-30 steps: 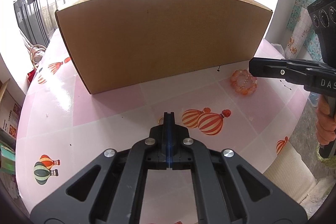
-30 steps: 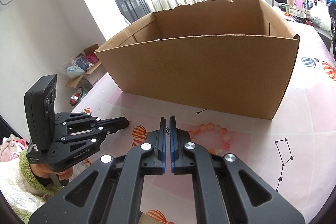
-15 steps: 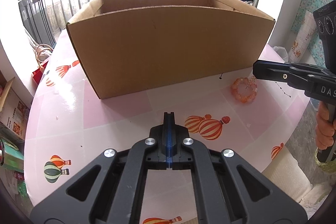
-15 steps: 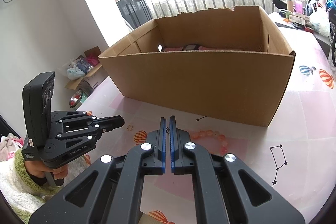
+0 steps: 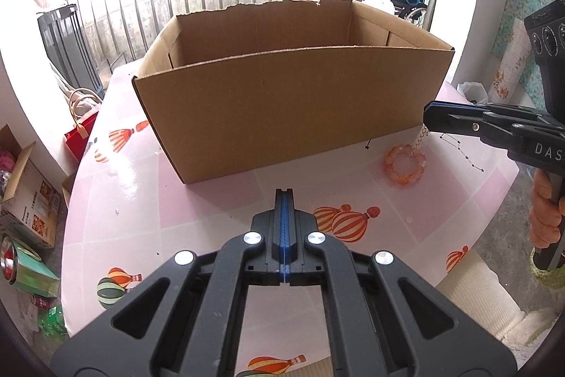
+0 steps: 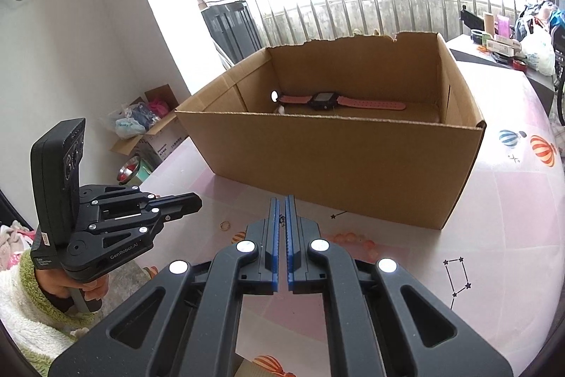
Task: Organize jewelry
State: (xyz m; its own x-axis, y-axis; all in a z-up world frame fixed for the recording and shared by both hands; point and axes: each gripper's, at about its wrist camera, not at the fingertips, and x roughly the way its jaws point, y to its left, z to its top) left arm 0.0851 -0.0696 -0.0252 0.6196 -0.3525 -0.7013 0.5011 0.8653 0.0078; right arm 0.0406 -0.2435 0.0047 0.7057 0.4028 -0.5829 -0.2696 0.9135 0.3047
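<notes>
My left gripper (image 5: 284, 195) is shut with nothing in it, held above the pink table (image 5: 212, 200). In the right wrist view a small gold ring (image 6: 225, 225) lies on the table just past the left gripper (image 6: 197, 202). My right gripper (image 6: 281, 203) is shut on a thin chain (image 6: 281, 218). Seen from the left wrist, that chain (image 5: 422, 138) dangles from the right gripper (image 5: 428, 119) over an orange bead bracelet (image 5: 405, 165) lying on the table. An open cardboard box (image 6: 335, 158) stands behind, and a pink-strapped watch (image 6: 325, 101) lies inside it.
The box (image 5: 282, 108) fills the middle of the table. A person's hands in fleece sleeves (image 6: 28, 306) hold both grippers. The table edge runs close on the left and right, with boxes and clutter on the floor (image 5: 24, 218) beyond.
My left gripper has lifted off the table, away from the small ring. Both views now look over the box rim, so the watch inside shows. The chain now hangs above the bracelet.
</notes>
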